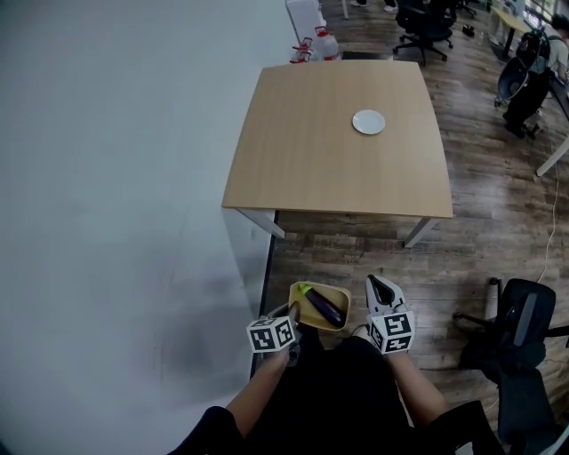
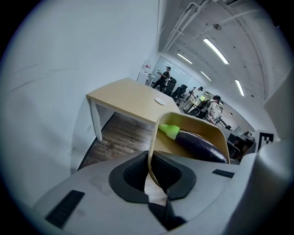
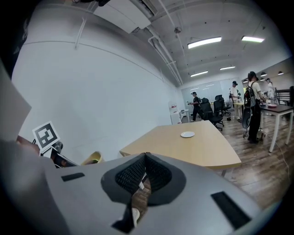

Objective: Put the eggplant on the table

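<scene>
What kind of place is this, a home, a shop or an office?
Most likely an open-plan office: a light wooden table with white legs, black swivel office chairs at desks beyond it, and long ceiling strip lights beside exposed pipes.

Bright, even light frm ceiling strips (image 3: 204,42); fisheye edges.
</scene>
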A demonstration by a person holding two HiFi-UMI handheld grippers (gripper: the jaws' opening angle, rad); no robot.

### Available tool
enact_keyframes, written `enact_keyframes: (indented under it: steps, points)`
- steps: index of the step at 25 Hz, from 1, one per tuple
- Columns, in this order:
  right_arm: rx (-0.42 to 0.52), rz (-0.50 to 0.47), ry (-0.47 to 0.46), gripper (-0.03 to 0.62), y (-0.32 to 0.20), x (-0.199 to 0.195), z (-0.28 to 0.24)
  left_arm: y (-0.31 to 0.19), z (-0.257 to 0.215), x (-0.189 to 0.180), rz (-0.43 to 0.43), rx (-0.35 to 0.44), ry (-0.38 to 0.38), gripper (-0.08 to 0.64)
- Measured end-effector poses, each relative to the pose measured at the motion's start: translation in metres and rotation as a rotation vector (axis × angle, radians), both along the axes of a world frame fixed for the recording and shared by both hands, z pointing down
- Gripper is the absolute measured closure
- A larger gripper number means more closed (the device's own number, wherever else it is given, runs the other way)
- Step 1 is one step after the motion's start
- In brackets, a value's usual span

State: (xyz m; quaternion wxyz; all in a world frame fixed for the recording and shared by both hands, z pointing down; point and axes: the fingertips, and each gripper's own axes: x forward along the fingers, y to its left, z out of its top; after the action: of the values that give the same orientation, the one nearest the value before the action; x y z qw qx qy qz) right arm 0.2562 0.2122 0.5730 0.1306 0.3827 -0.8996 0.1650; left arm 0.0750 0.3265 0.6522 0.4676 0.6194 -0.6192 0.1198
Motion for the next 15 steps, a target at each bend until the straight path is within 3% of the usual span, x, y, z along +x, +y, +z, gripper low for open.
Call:
enact_keyframes:
  steps: [8,15]
  points:
    - [-0.022,0.023,0.069,0.532,-0.044,-0.054,0.021,-0.069,0.023,-0.051,0.055,-0.011,0.064,0.537]
    - [-0.063,0.084,0.082,0.532,-0.099,-0.129,0.036,-0.15,0.03,-0.138,0.109,-0.005,0.022,0.537]
